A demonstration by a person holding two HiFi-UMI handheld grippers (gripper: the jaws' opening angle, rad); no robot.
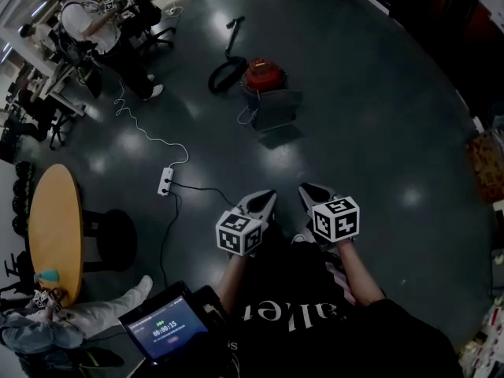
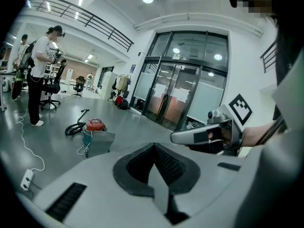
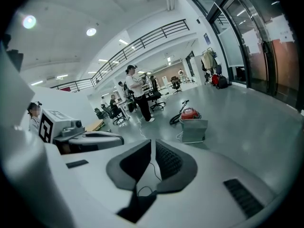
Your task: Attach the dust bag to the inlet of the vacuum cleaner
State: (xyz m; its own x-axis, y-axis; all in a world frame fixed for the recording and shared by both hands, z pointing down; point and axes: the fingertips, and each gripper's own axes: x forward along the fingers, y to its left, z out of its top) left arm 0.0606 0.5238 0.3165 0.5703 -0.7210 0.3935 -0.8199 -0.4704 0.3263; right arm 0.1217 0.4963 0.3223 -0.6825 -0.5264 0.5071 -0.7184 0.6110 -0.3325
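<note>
A red vacuum cleaner [image 1: 264,73] with a black hose [image 1: 224,75] stands on the dark floor, far ahead of me. A grey dust bag [image 1: 273,109] stands upright on the floor on the near side of it, touching or almost touching. The left gripper view shows the vacuum cleaner [image 2: 95,125] and the bag [image 2: 99,143] small at the left. They appear again in the right gripper view, the vacuum cleaner [image 3: 190,113] above the bag [image 3: 194,130]. My left gripper [image 1: 268,197] and right gripper [image 1: 305,189] are side by side near my body, both shut and holding nothing, well short of the bag.
A white power strip [image 1: 165,181] with trailing cables lies on the floor at the left. A round wooden table [image 1: 55,231] stands at the near left. A person [image 1: 98,26] stands by office chairs at the far left. Boxes [image 1: 488,160] line the right edge.
</note>
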